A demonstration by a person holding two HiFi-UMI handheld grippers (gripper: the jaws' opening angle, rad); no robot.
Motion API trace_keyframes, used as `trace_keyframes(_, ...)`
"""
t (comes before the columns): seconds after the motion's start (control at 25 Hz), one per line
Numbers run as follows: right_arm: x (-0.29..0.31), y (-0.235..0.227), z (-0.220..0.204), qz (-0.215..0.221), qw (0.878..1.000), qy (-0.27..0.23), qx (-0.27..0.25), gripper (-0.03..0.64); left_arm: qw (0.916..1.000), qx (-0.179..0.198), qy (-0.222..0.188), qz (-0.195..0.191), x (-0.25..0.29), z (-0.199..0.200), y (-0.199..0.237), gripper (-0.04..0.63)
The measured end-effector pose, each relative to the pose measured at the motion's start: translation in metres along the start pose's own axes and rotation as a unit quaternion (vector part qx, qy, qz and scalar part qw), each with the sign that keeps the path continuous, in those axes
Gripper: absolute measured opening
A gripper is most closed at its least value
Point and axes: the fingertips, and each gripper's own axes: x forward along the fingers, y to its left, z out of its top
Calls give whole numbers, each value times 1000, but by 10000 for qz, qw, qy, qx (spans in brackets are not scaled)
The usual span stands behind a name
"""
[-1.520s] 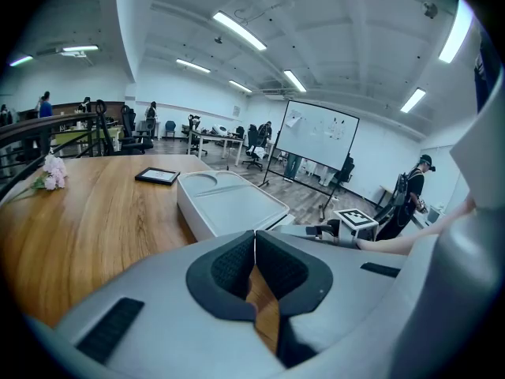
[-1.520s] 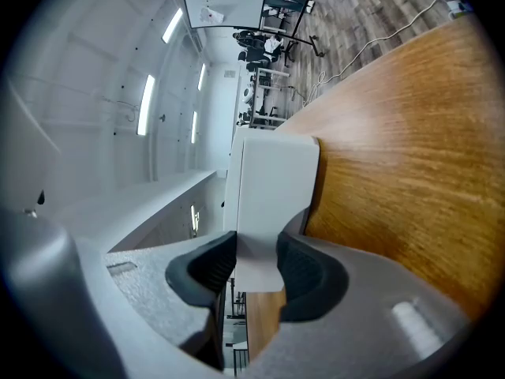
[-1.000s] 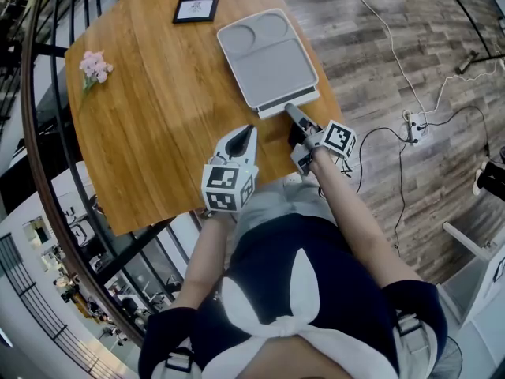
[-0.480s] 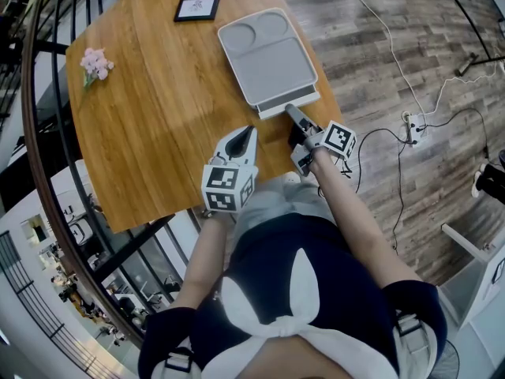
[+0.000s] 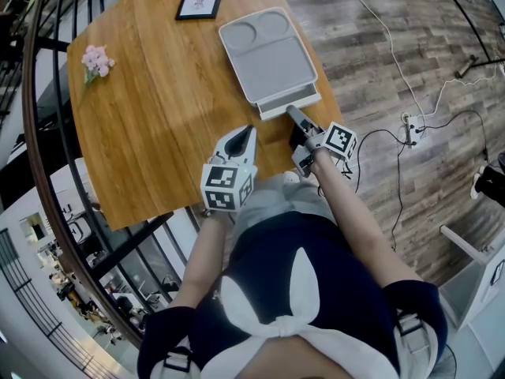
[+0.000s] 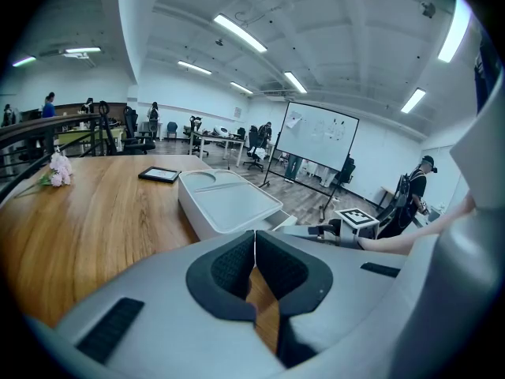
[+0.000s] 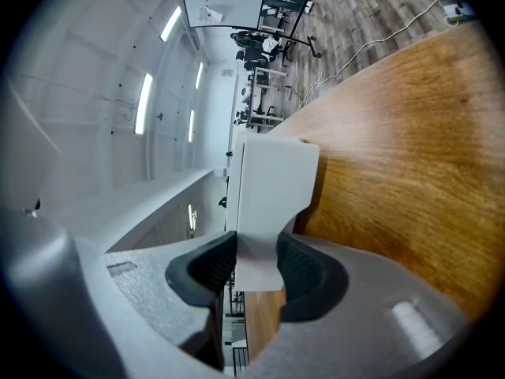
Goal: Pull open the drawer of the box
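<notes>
Nothing's moved since – R gripper point(image 7: 256, 265) jaws clamp drawer point(image 7: 272, 184) front; L gripper point(image 6: 254, 253) jaws together, empty.

Head view steeply down, both gripper views low, near, sharing drawer point(image 5: 284, 103)

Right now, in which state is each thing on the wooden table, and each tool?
Flat grey plastic box, lying flat, top bare.
Grey drawer, pulled out slightly.
Right tool, shut on the drawer's front tab.
Left tool, shut, empty.
Black picture frame, lying flat.
Pink flower sprig, lying on its side.
</notes>
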Motion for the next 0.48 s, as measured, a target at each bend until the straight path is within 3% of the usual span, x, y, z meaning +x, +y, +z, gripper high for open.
trace_keyframes(0.2, -6, -5, -3, -213, 9997, -32, 63, 160, 10000, 4, -24, 8, -3, -1, -1, 21)
trace_keyframes(0.48, -6, 0, -9, -82, 10000, -15, 22, 160, 10000, 23, -27, 21, -12, -3, 2, 21)
